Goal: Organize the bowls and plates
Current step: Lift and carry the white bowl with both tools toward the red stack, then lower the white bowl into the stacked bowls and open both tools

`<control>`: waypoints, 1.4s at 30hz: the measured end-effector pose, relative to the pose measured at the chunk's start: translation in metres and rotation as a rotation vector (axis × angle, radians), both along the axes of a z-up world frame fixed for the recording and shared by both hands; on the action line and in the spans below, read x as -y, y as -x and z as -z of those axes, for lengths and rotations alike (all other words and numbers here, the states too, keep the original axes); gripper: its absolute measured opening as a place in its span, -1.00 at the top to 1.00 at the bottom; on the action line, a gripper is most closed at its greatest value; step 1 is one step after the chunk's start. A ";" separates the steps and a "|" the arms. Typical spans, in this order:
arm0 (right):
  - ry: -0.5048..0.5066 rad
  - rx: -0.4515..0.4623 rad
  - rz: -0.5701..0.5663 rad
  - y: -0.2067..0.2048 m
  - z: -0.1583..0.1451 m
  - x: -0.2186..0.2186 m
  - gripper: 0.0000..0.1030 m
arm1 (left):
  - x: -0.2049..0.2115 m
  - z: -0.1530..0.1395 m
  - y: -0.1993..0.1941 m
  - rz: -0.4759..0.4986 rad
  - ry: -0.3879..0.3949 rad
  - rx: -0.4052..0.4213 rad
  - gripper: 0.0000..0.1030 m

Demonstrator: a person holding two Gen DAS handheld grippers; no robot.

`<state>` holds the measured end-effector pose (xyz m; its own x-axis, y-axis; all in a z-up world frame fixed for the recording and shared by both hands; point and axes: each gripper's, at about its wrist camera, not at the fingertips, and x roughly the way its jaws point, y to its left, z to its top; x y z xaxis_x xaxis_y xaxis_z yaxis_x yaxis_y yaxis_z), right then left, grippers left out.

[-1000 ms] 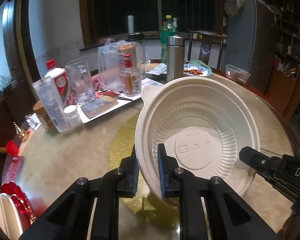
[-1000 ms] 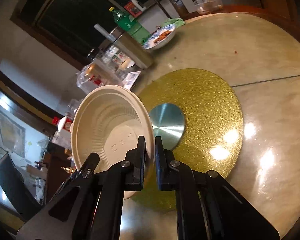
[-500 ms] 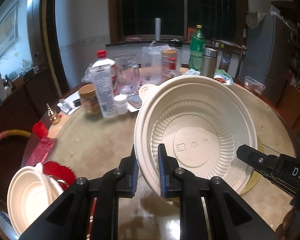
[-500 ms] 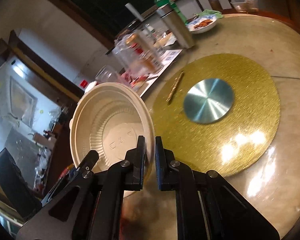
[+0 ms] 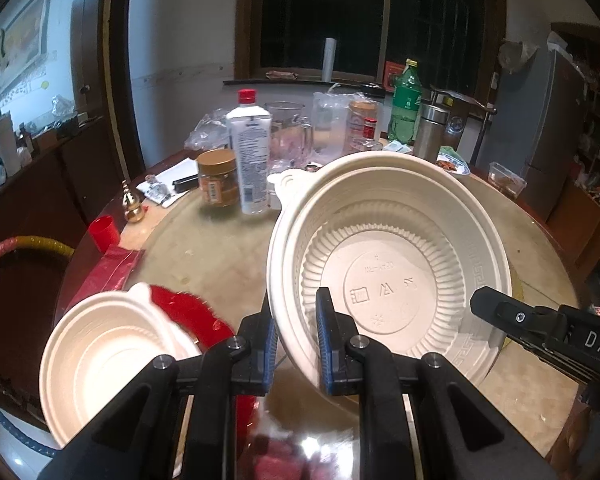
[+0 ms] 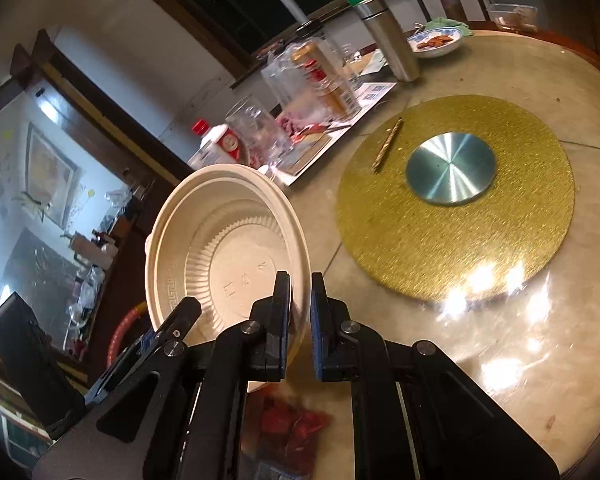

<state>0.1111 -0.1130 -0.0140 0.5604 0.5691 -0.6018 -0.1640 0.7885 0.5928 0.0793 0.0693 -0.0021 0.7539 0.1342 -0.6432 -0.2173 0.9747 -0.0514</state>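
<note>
Left wrist: both claws, left (image 5: pixel 296 340) and right (image 6: pixel 300 320), are pinching the bowl (image 5: pixel 388 276) rim; uneven pulling risks buckling it.

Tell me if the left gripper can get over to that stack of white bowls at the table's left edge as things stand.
Probably yes. Nothing stands between the left gripper and the stack of white bowls. But it is clamped on the rim of the large white bowl, and the right gripper pinches the opposite rim, so both must travel together.

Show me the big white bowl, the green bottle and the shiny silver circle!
big white bowl (image 5: pixel 384 292), left wrist view, flat inside bottom.
green bottle (image 5: pixel 406 110), left wrist view, its label.
shiny silver circle (image 6: pixel 451 168), right wrist view, its centre.
</note>
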 end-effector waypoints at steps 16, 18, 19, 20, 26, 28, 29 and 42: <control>0.042 0.022 -0.132 0.027 -0.009 -0.067 0.82 | -0.064 -0.002 0.050 -0.068 0.065 0.016 0.68; 0.048 0.026 -0.157 0.030 -0.010 -0.077 0.82 | -0.075 -0.002 0.057 -0.085 0.071 0.019 0.68; 0.051 0.027 -0.172 0.032 -0.010 -0.083 0.82 | -0.080 -0.002 0.060 -0.093 0.072 0.019 0.68; 0.054 0.027 -0.183 0.034 -0.011 -0.089 0.82 | -0.083 -0.002 0.062 -0.098 0.075 0.018 0.68; 0.065 0.026 -0.255 0.039 -0.012 -0.122 0.82 | -0.108 0.001 0.073 -0.154 0.086 0.006 0.68; 0.065 0.025 -0.275 0.040 -0.012 -0.132 0.82 | -0.115 0.001 0.076 -0.170 0.086 0.004 0.68; 0.065 0.025 -0.287 0.041 -0.012 -0.137 0.82 | -0.118 0.001 0.077 -0.174 0.087 0.002 0.68; 0.071 0.013 -0.372 0.053 -0.009 -0.166 0.82 | -0.137 0.007 0.099 -0.210 0.078 -0.021 0.67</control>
